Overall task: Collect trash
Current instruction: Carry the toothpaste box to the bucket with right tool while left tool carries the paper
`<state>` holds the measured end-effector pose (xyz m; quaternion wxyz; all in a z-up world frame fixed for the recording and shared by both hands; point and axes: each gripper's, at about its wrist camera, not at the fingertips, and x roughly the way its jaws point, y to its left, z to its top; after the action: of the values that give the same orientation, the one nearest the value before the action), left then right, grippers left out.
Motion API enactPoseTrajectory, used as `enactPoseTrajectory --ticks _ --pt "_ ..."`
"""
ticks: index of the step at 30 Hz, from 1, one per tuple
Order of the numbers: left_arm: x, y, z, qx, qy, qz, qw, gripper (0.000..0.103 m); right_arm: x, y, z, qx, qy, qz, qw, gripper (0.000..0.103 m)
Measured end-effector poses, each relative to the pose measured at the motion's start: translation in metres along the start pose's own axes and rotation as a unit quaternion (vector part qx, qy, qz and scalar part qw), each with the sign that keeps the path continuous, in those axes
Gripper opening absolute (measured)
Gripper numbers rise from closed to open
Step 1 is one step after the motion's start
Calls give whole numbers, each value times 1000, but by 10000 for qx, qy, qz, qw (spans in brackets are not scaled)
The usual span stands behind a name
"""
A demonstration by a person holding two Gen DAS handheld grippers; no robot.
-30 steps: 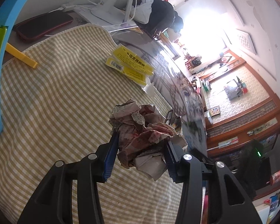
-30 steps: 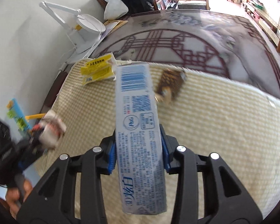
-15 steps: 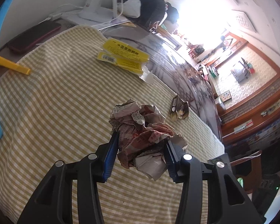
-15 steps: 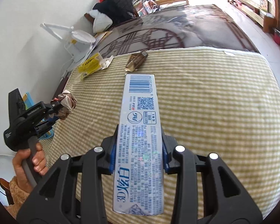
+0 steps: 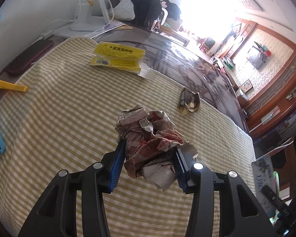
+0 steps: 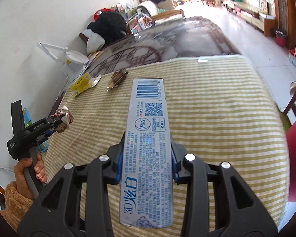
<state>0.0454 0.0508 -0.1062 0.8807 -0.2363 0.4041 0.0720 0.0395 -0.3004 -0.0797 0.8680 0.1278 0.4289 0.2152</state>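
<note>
My left gripper [image 5: 149, 159] is shut on a crumpled ball of paper [image 5: 150, 136], held above the yellow checked cloth [image 5: 59, 122]. In the right wrist view that same left gripper [image 6: 56, 123] shows at the far left with the paper ball [image 6: 64, 118] in it. My right gripper [image 6: 146, 158] is shut on a long silver-blue toothpaste box [image 6: 148, 138] that points away over the cloth [image 6: 217, 118]. A yellow packet [image 5: 118, 56] and a small brown wrapper [image 5: 189, 102] lie at the cloth's far edge; both appear again as the yellow packet [image 6: 81, 83] and brown wrapper [image 6: 117, 78].
A dark glass-topped table [image 5: 187, 59] extends beyond the cloth. A white desk lamp [image 5: 84, 17], a dark red case [image 5: 27, 59] and a yellow strip [image 5: 7, 86] sit near the wall. Something red and green [image 6: 294, 148] stands past the cloth's right edge. A hand [image 6: 29, 169] grips the left handle.
Both grippers have swung across the cloth with their loads still held. In the right wrist view the cloth's right edge and floor have come into sight; the left view now shows the brown wrapper.
</note>
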Motion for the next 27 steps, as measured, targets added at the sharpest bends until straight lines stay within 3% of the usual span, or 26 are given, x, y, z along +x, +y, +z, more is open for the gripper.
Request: enactPoseTrajectory --ticks 6,17,23,27 --pt "-3 -33 -25 288 -20 -65 9996 44 -19 -21 3 156 -330 -1 9993 36" --pt "-15 -120 -60 947 163 -646 9933 44 -68 -69 -6 545 -863 -156 9947 36" --pt "-25 -170 -78 1301 216 -974 9865 44 -103 -103 -11 913 -1279 -238 9873 36" --pt "-29 -200 -93 1517 316 -1172 9809 44 -137 -132 -12 1248 -1761 -373 9757 36"
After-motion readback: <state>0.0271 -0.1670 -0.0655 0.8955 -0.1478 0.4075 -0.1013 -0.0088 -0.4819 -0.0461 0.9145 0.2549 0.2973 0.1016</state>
